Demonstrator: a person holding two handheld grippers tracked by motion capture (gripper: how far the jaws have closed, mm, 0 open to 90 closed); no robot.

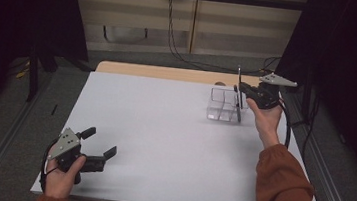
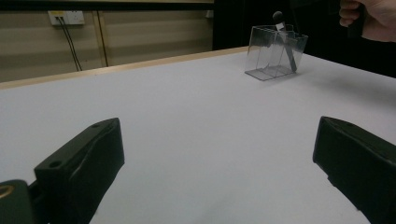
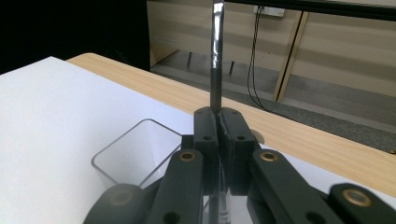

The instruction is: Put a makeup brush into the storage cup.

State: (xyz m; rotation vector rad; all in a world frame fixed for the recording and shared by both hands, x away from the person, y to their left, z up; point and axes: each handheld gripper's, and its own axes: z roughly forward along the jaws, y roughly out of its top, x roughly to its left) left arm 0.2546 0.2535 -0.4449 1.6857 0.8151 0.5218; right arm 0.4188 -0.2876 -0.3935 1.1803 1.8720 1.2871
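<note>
item: slim dark rod-like utensil, round knob at its top end, standing nearly upright with its lower end inside the clear container.
location: far right part of the white table, near the bare wooden edge.
container: clear plastic organiser with divided compartments; which compartment holds the rod's tip cannot be told.
right gripper: jaws pressed together on the rod's shaft, above the container rim.
left gripper: jaws spread wide, nothing between them, resting near the table's near left corner, well apart from the organiser.
step in hand (judged): seating the utensil in a compartment.
handling note: keep the shaft vertical, lower straight, avoid nudging the light container wall, release only once the tip rests on the bottom.
risk: organiser may tip or slide.
</note>
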